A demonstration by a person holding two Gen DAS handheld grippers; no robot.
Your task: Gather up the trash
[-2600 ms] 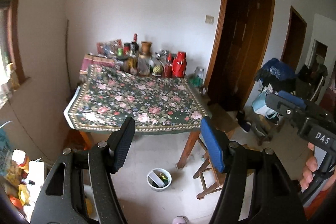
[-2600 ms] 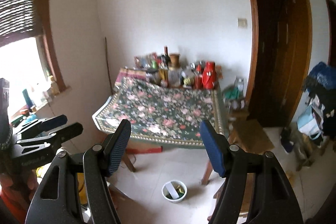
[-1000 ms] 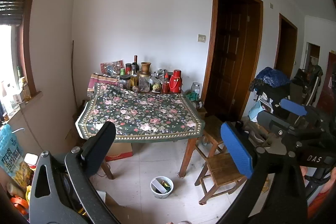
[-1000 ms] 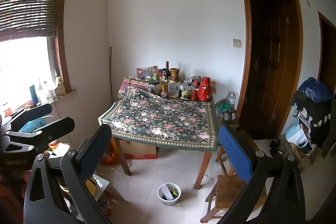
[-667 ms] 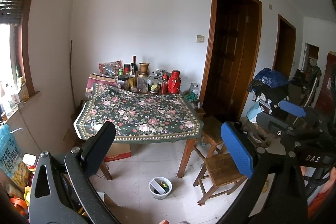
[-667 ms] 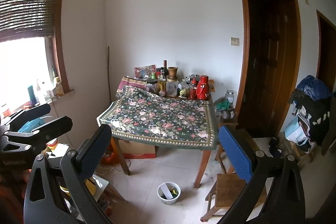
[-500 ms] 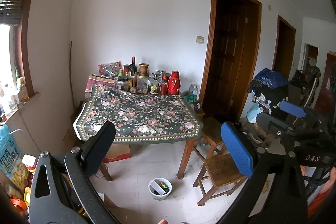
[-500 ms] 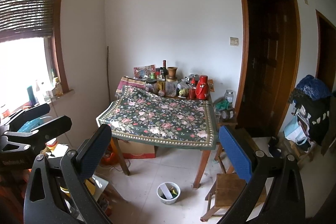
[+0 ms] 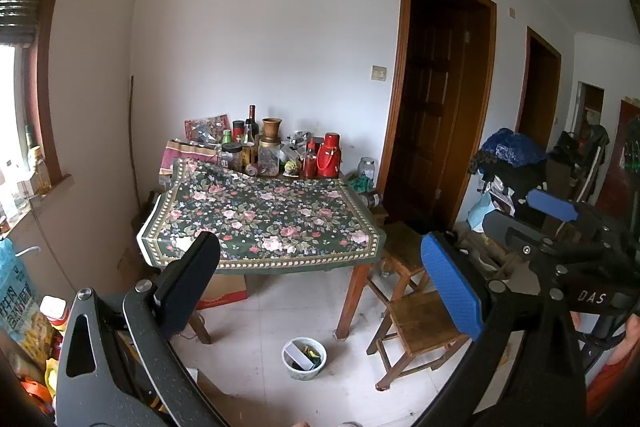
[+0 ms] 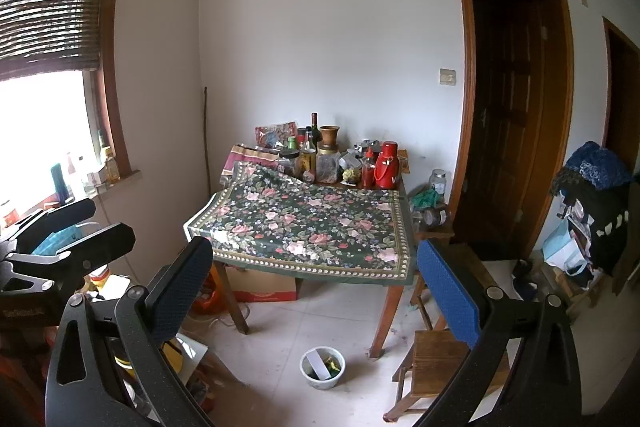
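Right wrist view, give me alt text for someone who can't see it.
Open right tongs frame a table with a floral cloth, bottles and a red thermos crowded at its far edge. A small white bin holding scraps sits on the tiled floor beside a wooden stool; the left tongs show at the left edge.

Both wrist views look from well back, slightly downward across the room, sharing the floral desk point(image 9: 260, 223) point(image 10: 308, 227) and floor bucket point(image 9: 304, 358) point(image 10: 322, 367), the right view from further right.
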